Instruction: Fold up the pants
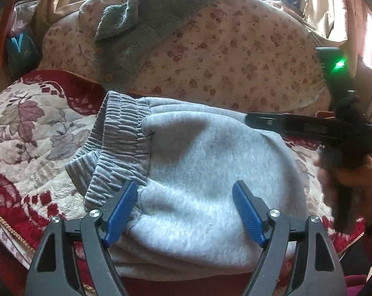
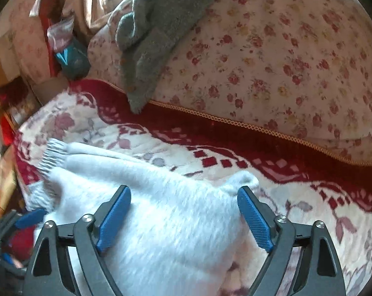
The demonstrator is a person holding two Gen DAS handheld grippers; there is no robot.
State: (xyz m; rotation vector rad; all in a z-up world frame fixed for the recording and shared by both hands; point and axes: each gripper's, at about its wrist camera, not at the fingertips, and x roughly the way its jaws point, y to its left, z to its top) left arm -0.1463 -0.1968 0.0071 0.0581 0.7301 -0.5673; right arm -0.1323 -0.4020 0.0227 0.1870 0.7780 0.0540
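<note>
A: Largest first?
B: Bed, spread with a red and cream floral blanket. Behind it, a big rounded cushion in a small rose print, gold cord along its lower edge in the right wrist view.
A: On the cushion?
B: Grey-green fuzzy towel, draped over the top and hanging down the front toward the blanket.
A: And the pants?
B: Light grey fleece pants, folded into a thick bundle, lying on the blanket at the near edge of the bed. Ribbed elastic waistband turned to the left in the left wrist view, bunched in two layers.
A: Left gripper?
B: Left gripper hovering over the near edge of the bundle, blue pads spread wide to either side of the fabric, not pinching it. Holding nothing.
A: Right gripper?
B: Right gripper likewise parted wide above the pale fleece, one corner of the cloth poking up just beside the right pad. No grip there either. Seen from the left wrist view as a dark blurred shape at the right edge of the bundle, a hand around its handle.
A: Smaller things?
B: Clear plastic bag and a teal packet at the far left past the bed; contents not readable.
</note>
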